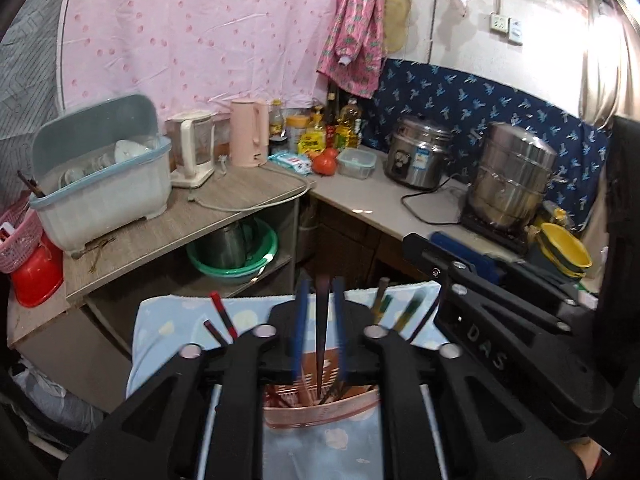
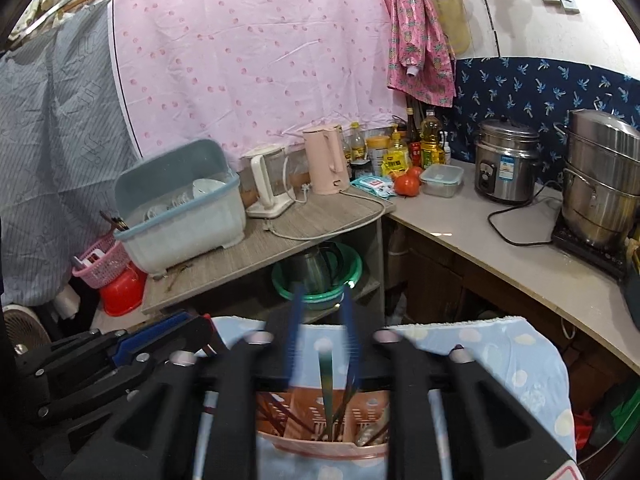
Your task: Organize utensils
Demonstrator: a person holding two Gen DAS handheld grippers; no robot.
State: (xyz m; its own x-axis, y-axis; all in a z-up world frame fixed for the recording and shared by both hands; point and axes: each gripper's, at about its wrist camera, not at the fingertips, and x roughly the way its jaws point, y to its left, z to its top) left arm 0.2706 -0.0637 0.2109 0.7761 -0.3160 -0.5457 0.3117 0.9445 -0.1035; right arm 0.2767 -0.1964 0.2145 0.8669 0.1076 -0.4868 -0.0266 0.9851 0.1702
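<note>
1. A dark chopstick [image 1: 322, 336] stands nearly upright between the blue fingers of the left gripper [image 1: 321, 300], its narrow tip down in the pink utensil holder [image 1: 320, 410]. The jaws are a little apart, and I cannot tell whether the pads press on it.
2. In the right wrist view a greenish chopstick [image 2: 326, 384] likewise stands upright, its lower end in the holder's middle compartment. The right gripper [image 2: 322, 312] has its jaws partly open and the pads stand clear of the stick.
3. The holder sits on a blue spotted towel [image 2: 500, 352], right under both grippers.
4. Count on the towel in the left view: two red-and-black chopsticks [image 1: 222, 316] lying on the left, two green-tipped ones [image 1: 400, 308] on the right (motion blur softens the latter).
5. The holder shows three compartments in the right view; several more sticks lean inside, too tangled to count.
6. Gripper bodies hide the holder's sides and the towel's near part.
</note>
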